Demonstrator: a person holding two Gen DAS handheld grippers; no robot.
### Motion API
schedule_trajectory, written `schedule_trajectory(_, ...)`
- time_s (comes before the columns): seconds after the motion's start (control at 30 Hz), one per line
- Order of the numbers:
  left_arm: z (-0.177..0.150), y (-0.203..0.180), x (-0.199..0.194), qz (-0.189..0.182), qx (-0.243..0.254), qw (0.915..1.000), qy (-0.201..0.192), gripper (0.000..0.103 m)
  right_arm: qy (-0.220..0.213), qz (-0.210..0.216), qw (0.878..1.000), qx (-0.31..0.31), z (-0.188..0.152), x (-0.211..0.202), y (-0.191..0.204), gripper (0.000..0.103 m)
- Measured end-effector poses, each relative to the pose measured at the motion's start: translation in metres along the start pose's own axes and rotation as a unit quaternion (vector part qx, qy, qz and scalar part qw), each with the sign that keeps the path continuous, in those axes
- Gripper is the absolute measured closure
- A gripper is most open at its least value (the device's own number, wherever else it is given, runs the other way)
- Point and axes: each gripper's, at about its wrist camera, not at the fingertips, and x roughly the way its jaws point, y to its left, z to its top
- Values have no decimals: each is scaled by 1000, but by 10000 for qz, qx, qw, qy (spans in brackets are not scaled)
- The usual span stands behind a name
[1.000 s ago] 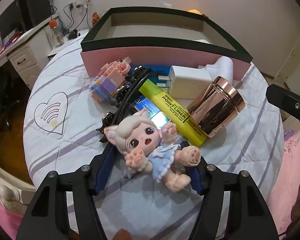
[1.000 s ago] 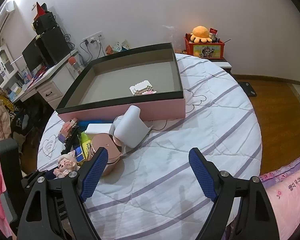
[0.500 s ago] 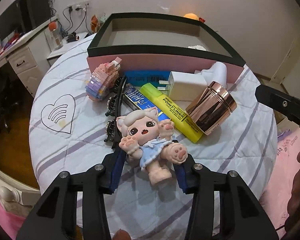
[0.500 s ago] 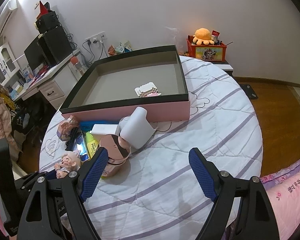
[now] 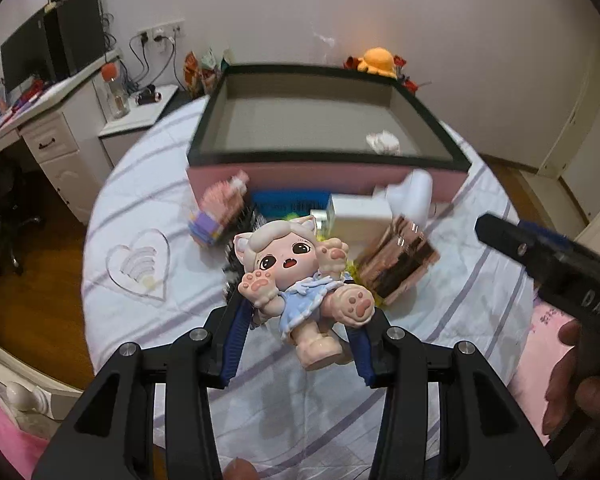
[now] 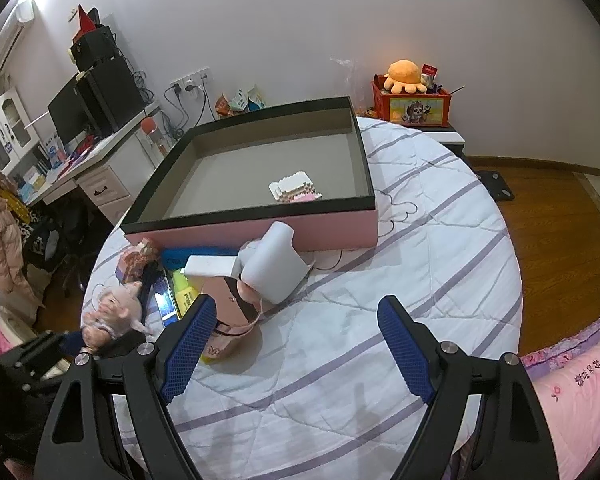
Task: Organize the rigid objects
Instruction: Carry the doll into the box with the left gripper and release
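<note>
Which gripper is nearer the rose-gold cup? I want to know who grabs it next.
Right. The right gripper hangs open with its left finger right beside the rose-gold cup. The left gripper is shut on the doll, farther off.

Plain pale wall [image 6: 284,20] behind, wall sockets [image 6: 190,80] with cables plugged in. Wooden floor [image 6: 556,208], brown. White desk [image 6: 100,184] with drawers at left, black monitor [image 6: 66,114] and a black speaker [image 6: 108,88] on it. Air conditioner [image 6: 10,38] high in the left corner. White glass-door cabinet [image 6: 2,132] far left. Round bed under a white quilt with purple stripes [image 6: 440,240]. Orange plush [image 6: 404,76] on a red box [image 6: 414,106] by the wall.
</note>
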Motion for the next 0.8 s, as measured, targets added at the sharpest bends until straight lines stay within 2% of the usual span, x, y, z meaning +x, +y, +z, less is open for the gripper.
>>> schedule_trajectory(0.2, 27, 3, -14, 5, -46, 9997, -255, 58, -162, 22, 9999, -21, 15, -4, 2, 19)
schedule_trajectory(0.43, 79, 10, -11, 90, -52, 9979, -633, 57, -393, 21, 9992, -71, 44, -1, 3, 19)
schedule_trajectory(0.53, 109, 13, 8, 175, -16, 9974, -700, 57, -499, 5, 9987, -46, 60, 4, -1, 19)
schedule_trajectory(0.63, 134, 15, 42, 169, 1, 9982, -577, 57, -539, -30, 9985, -2, 73, 13, -5, 19)
schedule_trajectory(0.8, 153, 18, 93, 198, 45, 9993, -313, 57, -482, -60, 9988, 66, 89, 33, -13, 19)
